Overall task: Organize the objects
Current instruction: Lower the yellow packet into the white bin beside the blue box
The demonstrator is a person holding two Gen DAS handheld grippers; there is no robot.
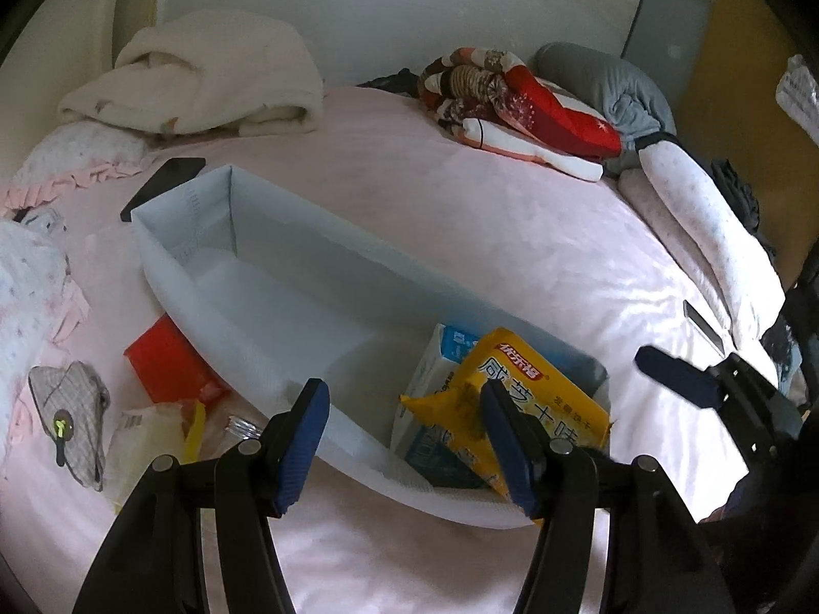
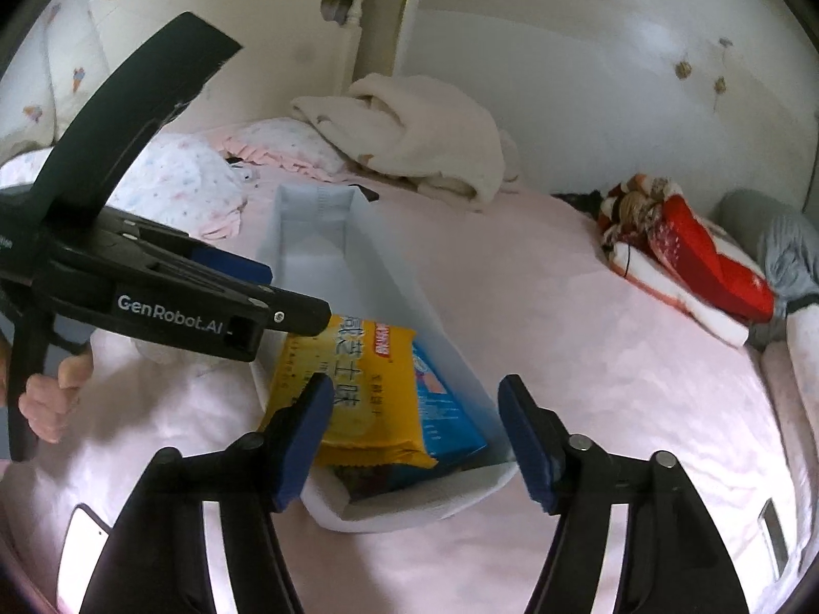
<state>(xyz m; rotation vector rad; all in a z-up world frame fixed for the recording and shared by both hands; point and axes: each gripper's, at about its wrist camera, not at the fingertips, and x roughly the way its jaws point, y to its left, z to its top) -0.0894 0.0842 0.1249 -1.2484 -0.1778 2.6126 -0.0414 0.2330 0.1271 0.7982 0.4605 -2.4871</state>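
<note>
Fingers of both our grippers, left (image 1: 404,440) and right (image 2: 417,442), stand apart, gripping nothing, over the bin (image 2: 389,256) on the bed (image 2: 588,358).
We read "GenRobot.AI" on the left gripper's side; the yellow packet (image 2: 368,384) bears Chinese characters, partly covering a blue box (image 2: 445,409). Items beside the bin stay indistinct.

I'm working in a home bedroom: a pink-sheeted bed (image 1: 460,204) with a folded cream blanket (image 1: 205,77) (far left) and frilled pillows (image 2: 286,146).
</note>
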